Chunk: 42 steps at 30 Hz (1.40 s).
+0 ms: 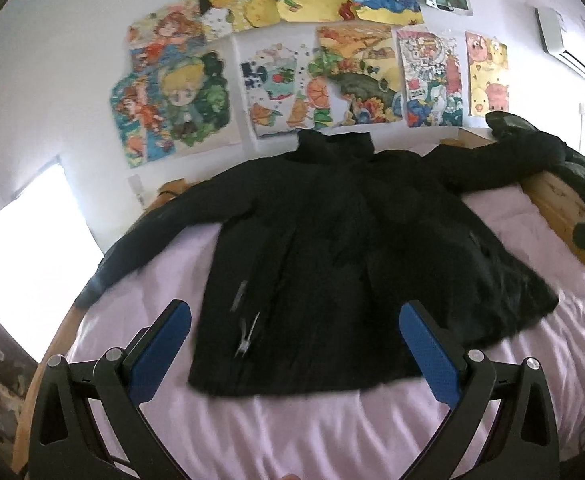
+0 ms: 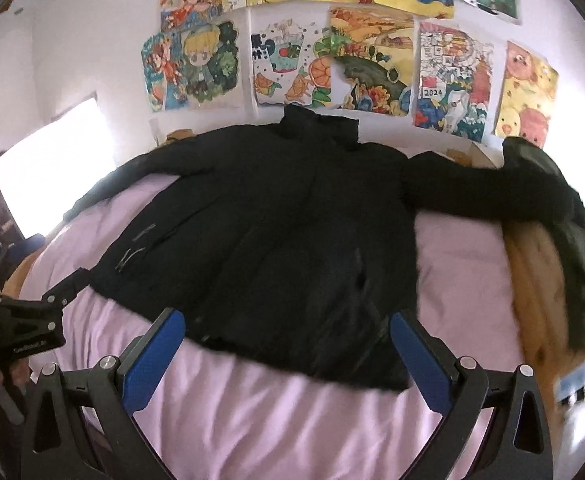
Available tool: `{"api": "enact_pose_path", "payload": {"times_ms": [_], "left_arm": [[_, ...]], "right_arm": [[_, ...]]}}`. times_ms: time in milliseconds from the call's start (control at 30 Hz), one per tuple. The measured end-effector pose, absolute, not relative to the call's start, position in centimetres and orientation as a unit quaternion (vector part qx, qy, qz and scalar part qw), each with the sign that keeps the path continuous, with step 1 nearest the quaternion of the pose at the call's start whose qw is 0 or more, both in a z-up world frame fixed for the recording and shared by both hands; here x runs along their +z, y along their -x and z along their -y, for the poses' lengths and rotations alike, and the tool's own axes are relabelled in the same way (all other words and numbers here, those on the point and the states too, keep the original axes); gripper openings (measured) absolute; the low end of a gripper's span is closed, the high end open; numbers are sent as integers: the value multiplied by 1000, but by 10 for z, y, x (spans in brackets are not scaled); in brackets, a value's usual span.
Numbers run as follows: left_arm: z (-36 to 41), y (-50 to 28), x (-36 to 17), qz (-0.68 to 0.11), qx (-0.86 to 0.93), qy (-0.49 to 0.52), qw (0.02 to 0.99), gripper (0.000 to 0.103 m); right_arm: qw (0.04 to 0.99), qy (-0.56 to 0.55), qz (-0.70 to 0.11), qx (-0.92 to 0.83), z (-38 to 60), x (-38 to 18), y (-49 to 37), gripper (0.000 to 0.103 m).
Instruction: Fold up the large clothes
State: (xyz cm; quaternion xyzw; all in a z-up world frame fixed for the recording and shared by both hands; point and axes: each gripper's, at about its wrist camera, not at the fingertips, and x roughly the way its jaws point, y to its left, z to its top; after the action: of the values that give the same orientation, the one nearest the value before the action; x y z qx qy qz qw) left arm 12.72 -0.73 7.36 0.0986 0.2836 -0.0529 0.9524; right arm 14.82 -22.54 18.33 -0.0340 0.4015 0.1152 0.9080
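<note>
On the bed (image 1: 332, 432), black coat (image 1: 332, 240) spread flat

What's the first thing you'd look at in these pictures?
The big black coat grabs the eye first, spread flat on the pink sheet with both sleeves stretched out wide. Right behind it, the wall is covered with bright drawings above the collar. At the bottom of each view, an open gripper, left and right, with blue pads, hovers near the coat's hem.

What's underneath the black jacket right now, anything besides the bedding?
The black jacket lies spread flat on the pink sheet; its right sleeve drapes over the wooden bed frame. Anything beneath its body is covered.
</note>
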Motion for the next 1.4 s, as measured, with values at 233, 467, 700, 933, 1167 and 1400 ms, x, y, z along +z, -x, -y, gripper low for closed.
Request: {"api": "enact_pose_path", "payload": {"times_ms": [233,467,700,933,1167,1400], "left_arm": [[49,-228,91,-331,-93,-140,929,102],[88,-332,68,-339,-108,-93,930,102],[131,-438,30,-349,-150,-73,922,102],[161,-492,6,-349,-177,-36,920,102],[211,-538,-19,-370,-211,15,905,102],[252,-563,-67,-444,-162,-59,879,102]], "right_arm": [[919,-2,-395,-1,316,194,-229,103],[920,-33,-362,-145,425,166,-326,103],[903,-176,-303,-249,545,138,-349,103],[874,-275,-268,-297,617,104,-351,91],[862,-305,-247,-322,649,89,-361,68],[881,-280,-233,-303,640,83,-373,21]]}}
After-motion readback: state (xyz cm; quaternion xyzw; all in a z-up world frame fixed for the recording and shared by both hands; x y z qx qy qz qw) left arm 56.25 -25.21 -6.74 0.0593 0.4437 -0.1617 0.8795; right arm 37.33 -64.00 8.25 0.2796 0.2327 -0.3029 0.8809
